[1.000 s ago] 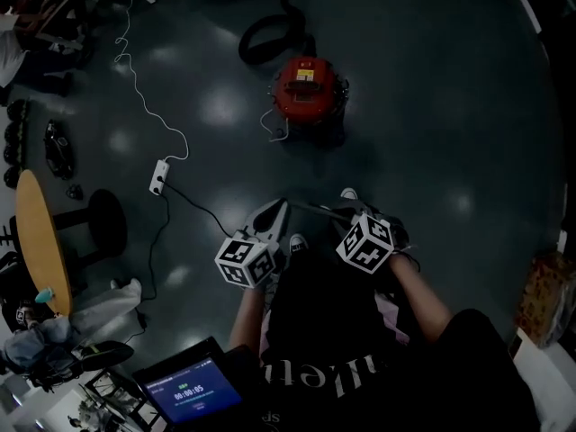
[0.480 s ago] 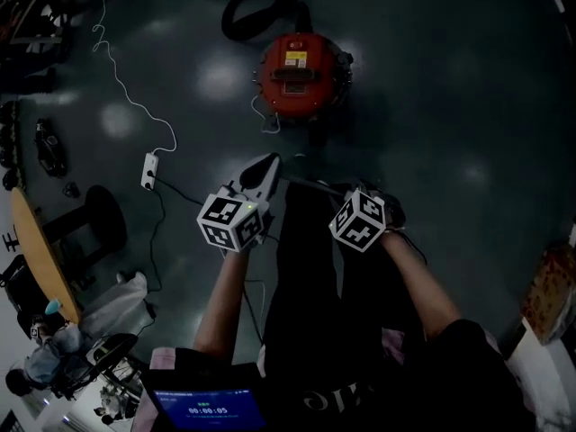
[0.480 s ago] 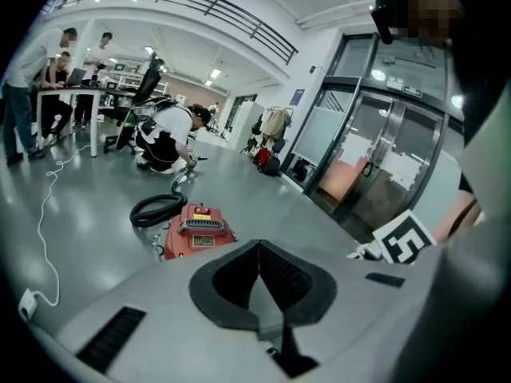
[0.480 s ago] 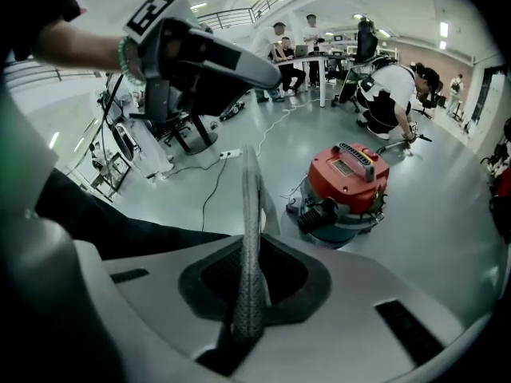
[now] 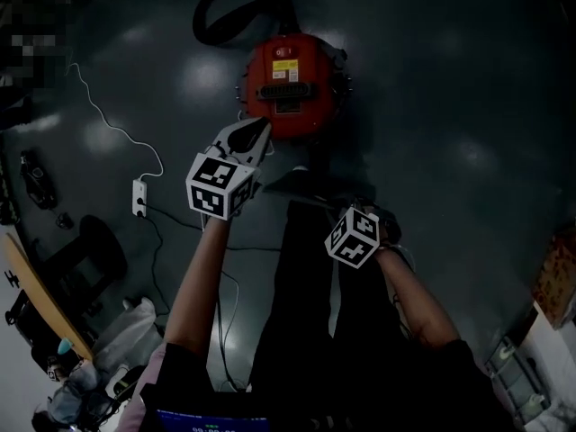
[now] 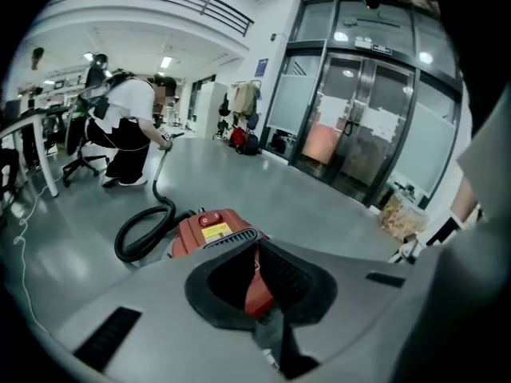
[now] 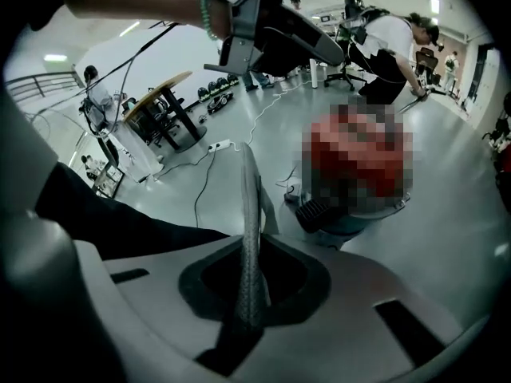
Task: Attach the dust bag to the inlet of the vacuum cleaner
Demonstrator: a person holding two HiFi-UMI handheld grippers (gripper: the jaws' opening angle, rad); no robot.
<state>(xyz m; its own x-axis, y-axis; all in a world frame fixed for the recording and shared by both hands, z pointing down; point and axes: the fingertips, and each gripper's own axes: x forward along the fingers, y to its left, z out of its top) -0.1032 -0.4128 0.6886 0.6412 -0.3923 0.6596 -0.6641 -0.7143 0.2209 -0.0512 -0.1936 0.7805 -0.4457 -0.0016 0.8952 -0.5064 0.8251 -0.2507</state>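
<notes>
The red canister vacuum cleaner (image 5: 292, 84) stands on the dark floor ahead, its black hose (image 5: 225, 12) coiled behind it; it also shows in the left gripper view (image 6: 209, 231). My left gripper (image 5: 255, 135) is shut with nothing in it, its tips over the vacuum's near left edge. My right gripper (image 5: 346, 203) hangs lower and nearer to me, shut on the dust bag (image 7: 249, 214), a thin grey sheet seen edge-on that rises from the jaws. In the head view the bag (image 5: 301, 185) is a dark flat shape just short of the vacuum. The vacuum's inlet is not visible.
A white power strip (image 5: 139, 196) and its cables lie on the floor to the left. A round stool (image 5: 90, 250) and a wooden table edge (image 5: 36, 295) stand further left. A person (image 6: 128, 130) bends over behind the vacuum, and glass doors (image 6: 359, 118) close the far side.
Both grippers dropped and moved forward to the vacuum. The left one went furthest and now reaches the vacuum's edge. The right one still carries the bag.
</notes>
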